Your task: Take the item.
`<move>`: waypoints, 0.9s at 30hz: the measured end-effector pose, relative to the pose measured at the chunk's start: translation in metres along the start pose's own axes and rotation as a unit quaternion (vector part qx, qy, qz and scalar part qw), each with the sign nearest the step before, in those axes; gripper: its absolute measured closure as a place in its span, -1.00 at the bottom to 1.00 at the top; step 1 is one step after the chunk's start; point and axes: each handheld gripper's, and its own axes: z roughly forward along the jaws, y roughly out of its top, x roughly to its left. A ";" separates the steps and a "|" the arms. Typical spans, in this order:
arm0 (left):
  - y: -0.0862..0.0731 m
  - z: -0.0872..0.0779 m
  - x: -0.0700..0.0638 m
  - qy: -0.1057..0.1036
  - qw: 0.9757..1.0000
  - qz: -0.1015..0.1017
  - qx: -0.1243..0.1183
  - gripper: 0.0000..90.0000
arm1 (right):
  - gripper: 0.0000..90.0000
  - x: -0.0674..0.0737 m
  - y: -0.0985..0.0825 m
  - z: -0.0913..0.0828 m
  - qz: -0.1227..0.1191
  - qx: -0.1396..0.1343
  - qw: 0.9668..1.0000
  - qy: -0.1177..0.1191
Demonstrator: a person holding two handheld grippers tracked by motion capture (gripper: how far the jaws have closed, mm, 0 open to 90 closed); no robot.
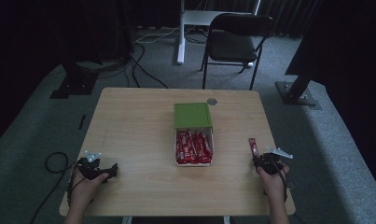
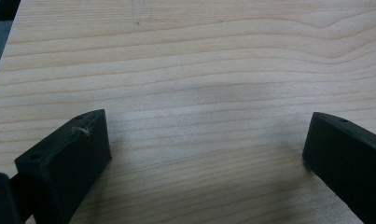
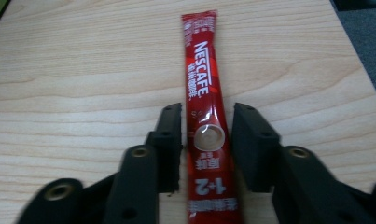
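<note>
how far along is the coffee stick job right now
Looks done: the white tray by the green box already holds a row of red sachets. In hand: one Nescafe stick lies on the table between the right gripper jaws, with a slight gap on each side. Left gripper is open, over bare wood. Whether sticks are going in or coming out, I can't tell.

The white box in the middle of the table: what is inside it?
The white box holds red sachets packed side by side. A green lid covers its far part, so whatever is under the lid cannot be seen.
</note>
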 end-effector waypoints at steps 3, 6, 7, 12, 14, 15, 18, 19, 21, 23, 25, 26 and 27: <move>0.000 0.000 0.000 0.000 1.000 0.000 0.000 -0.97 | 0.28 -0.004 0.002 -0.003 0.007 -0.006 1.000 -0.005; 0.000 0.000 0.000 0.000 1.000 0.000 0.000 -0.97 | 0.10 -0.007 0.004 -0.005 0.004 -0.005 1.000 -0.004; 0.000 0.000 0.000 0.000 1.000 0.000 0.000 -0.97 | 0.08 -0.008 0.005 -0.005 0.000 -0.004 1.000 0.002; 0.000 0.000 0.000 0.000 1.000 0.000 0.000 -0.97 | -0.17 -0.007 0.006 -0.007 -0.021 -0.006 1.000 0.012; 0.000 0.000 0.000 0.000 1.000 0.000 0.000 -0.97 | -0.34 -0.006 0.008 -0.007 -0.019 -0.008 1.000 0.018; 0.000 0.000 0.000 0.000 1.000 0.000 0.000 -0.97 | -0.34 -0.005 0.008 -0.008 -0.021 -0.008 1.000 0.015; 0.000 0.000 0.000 0.000 1.000 0.000 0.000 -0.97 | -0.37 -0.004 0.009 -0.009 -0.017 -0.012 1.000 0.017; 0.000 0.000 0.000 0.000 1.000 0.000 0.000 -0.97 | -0.38 -0.004 0.009 -0.009 -0.019 -0.014 1.000 0.016; 0.000 0.000 0.000 0.000 1.000 0.000 0.000 -0.97 | -0.41 -0.003 0.009 -0.011 -0.019 -0.015 0.999 0.021; 0.000 0.000 0.000 0.000 1.000 0.000 0.000 -0.97 | -0.42 -0.002 0.010 -0.012 -0.023 -0.014 0.999 0.028; 0.000 0.000 0.000 0.000 1.000 0.000 0.000 -0.97 | -0.44 -0.001 0.011 -0.013 -0.026 -0.021 0.999 0.040; 0.000 0.000 0.000 0.000 1.000 0.000 0.000 -0.97 | -0.47 -0.001 0.011 -0.014 -0.028 -0.024 0.998 0.047; 0.000 0.000 0.000 0.000 1.000 0.000 0.000 -0.97 | -0.50 0.001 0.012 -0.015 -0.030 -0.027 0.998 0.054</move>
